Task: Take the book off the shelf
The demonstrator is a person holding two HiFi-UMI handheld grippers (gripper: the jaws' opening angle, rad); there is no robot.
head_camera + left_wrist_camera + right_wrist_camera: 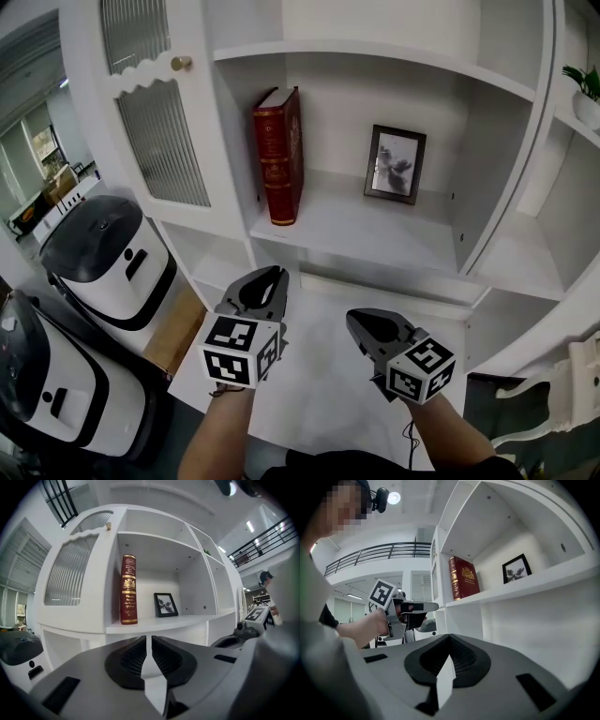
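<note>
White shelves [375, 239] hold the red book [278, 155] upright at upper centre, untouched. Left gripper [271, 276] and right gripper [355, 322] hang below, clenched empty; reaching likely needs jaws parted.

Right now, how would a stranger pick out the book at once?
On the white shelf unit, find the open compartment right of the ribbed door. The book stands upright at its left side: tall, dark red, gold on the spine, unlike the black-framed picture beside it.
</note>
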